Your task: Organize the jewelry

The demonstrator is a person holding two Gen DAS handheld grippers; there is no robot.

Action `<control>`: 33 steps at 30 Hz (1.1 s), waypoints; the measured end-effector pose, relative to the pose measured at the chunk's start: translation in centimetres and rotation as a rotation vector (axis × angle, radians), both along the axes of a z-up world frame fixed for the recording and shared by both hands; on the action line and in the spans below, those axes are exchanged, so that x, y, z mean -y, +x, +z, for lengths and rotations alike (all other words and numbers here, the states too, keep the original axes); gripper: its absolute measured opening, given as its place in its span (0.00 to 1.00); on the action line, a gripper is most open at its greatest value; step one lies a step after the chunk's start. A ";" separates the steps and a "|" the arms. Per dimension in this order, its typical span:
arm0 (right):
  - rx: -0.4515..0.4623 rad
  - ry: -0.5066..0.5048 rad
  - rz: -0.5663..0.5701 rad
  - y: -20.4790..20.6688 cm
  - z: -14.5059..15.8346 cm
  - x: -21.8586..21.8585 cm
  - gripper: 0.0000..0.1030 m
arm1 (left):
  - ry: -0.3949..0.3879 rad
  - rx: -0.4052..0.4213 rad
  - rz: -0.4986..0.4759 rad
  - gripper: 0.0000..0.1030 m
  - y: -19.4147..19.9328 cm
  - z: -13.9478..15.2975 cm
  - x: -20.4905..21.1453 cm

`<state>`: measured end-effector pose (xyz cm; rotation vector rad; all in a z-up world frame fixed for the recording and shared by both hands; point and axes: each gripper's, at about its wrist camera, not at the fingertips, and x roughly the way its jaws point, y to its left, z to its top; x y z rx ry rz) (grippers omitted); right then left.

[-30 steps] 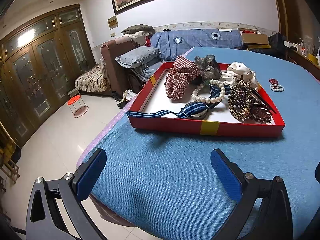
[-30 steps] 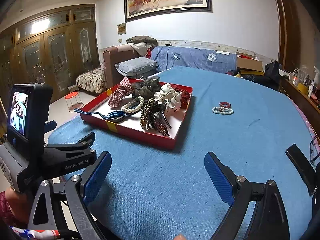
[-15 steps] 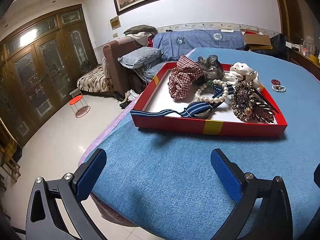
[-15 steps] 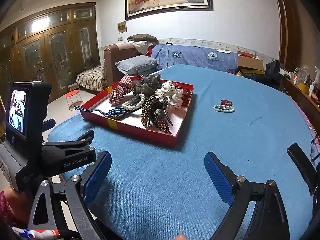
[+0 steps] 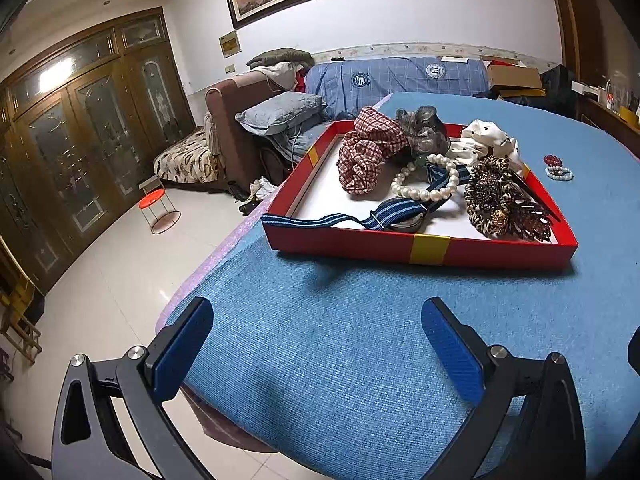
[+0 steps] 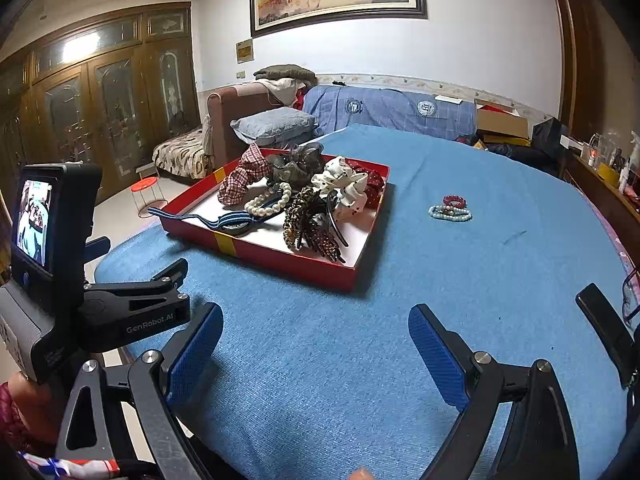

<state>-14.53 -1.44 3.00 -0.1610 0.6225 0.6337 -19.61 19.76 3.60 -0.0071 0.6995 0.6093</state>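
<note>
Left wrist view: my left gripper [image 5: 316, 344] gapes wide, empty; the red tray [image 5: 420, 246] sits at twelve o'clock, its heap hiding its floor. My right gripper [image 6: 316, 344] likewise; loose bracelets [image 6: 450, 210] at one o'clock, bare cloth [image 6: 500, 260] around them.

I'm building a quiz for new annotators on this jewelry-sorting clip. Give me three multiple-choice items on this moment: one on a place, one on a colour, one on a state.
1. Where do the loose bead bracelets lie?
A. inside the tray
B. on the blue cloth beside the tray
C. between the right gripper's fingers

2. What colour are the outer walls of the tray?
A. red
B. green
C. white

3. How are the left gripper and the right gripper?
A. both shut
B. one holds the pearl bracelet
C. both open and empty

Answers: 1 B, they sit on the blue cloth apart from the tray; 2 A, red with a yellow band; 3 C, fingers spread wide, pearl bracelet lies in the tray.
</note>
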 end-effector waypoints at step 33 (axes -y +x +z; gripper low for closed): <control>-0.001 -0.004 0.000 -0.2 -0.1 -0.2 0.94 | -0.002 -0.001 0.000 1.00 -0.1 -0.2 0.0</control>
